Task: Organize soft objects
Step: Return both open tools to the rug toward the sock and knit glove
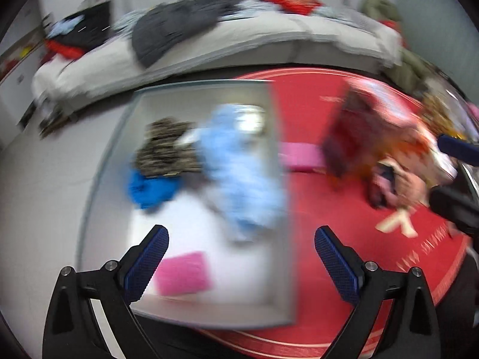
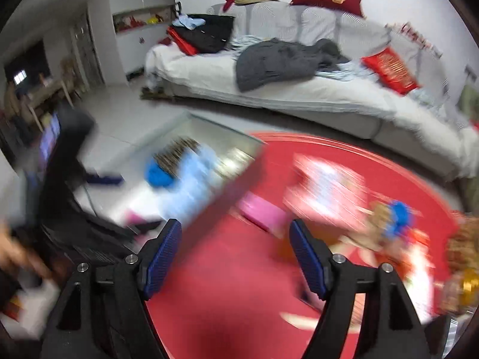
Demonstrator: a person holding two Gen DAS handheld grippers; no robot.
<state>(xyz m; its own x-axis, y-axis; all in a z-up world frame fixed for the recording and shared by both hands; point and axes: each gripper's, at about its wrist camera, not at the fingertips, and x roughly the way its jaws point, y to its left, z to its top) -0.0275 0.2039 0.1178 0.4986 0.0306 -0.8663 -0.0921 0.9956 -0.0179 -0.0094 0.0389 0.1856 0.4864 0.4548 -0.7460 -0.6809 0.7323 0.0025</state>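
Observation:
Both views are motion-blurred. On a glass table (image 1: pixel 191 95) lie a light blue soft item (image 1: pixel 239 167), a brown patterned one (image 1: pixel 167 149), a bright blue one (image 1: pixel 149 191) and a pink pad (image 1: pixel 182 272). My left gripper (image 1: pixel 241 245) is open and empty above the table's near edge. My right gripper (image 2: pixel 235 245) is open and empty over the red rug (image 2: pixel 227 299). The same table items show in the right wrist view, the light blue one (image 2: pixel 191 185) among them. The right gripper's body (image 1: pixel 458 155) shows at the left wrist view's right edge.
A white sofa (image 2: pixel 299 95) at the back carries a grey blanket (image 2: pixel 278 59), red cushions (image 2: pixel 392 70) and dark clothes (image 2: pixel 206 34). A red-and-white bag (image 1: pixel 374 125) and a pink box (image 1: pixel 302 155) sit on the rug (image 1: pixel 329 209). Toys (image 2: pixel 395 218) lie at right.

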